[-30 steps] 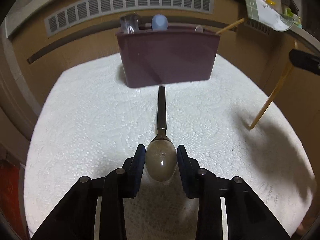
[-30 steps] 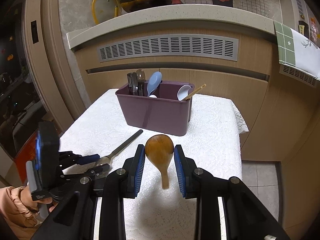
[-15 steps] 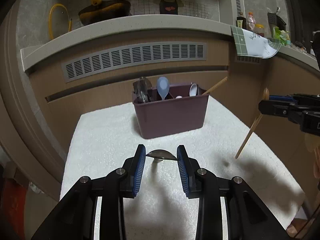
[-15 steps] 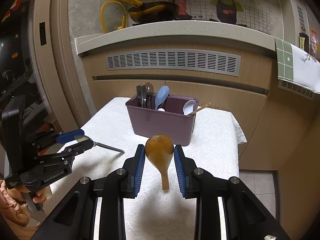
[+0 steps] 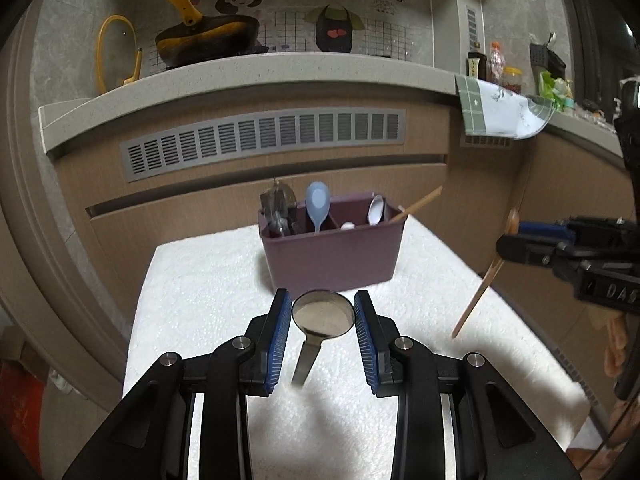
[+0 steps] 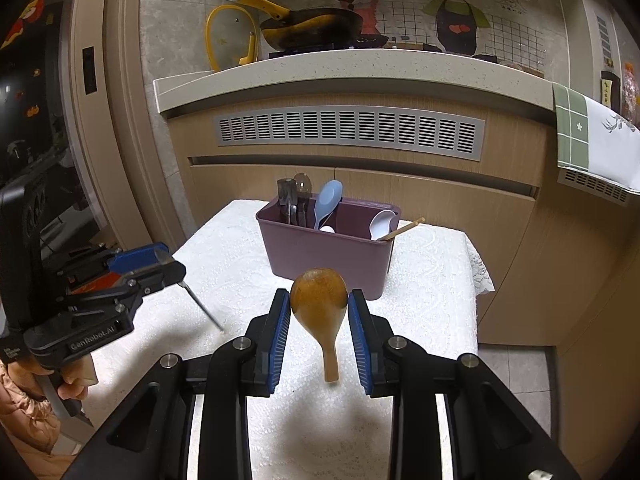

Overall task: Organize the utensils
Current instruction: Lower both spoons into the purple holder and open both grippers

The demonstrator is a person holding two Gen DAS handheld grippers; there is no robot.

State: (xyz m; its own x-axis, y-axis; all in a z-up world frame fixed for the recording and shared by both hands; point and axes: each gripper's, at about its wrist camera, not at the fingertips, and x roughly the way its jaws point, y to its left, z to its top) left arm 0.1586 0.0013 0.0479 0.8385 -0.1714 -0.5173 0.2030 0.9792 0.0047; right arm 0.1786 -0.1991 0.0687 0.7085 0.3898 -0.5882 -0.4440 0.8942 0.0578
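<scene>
The left gripper (image 5: pixel 322 320) is pinching the round bowl of a shiny metal spoon (image 5: pixel 322 315), handle hanging down. The right gripper (image 6: pixel 318 312) is pinching a brown wooden spoon (image 6: pixel 319 295) the same way. Both are hanging above the white cloth-covered surface (image 5: pixel 200 280), in front of the purple plastic utensil box (image 5: pixel 332 252). Neither hand looks nearer.

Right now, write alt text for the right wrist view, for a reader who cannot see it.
The right tool grips a wooden spoon by its bowl, handle hanging down over a white tablecloth. Behind it stands a purple utensil caddy; at left, the left tool holds a metal spoon above the cloth.
</scene>
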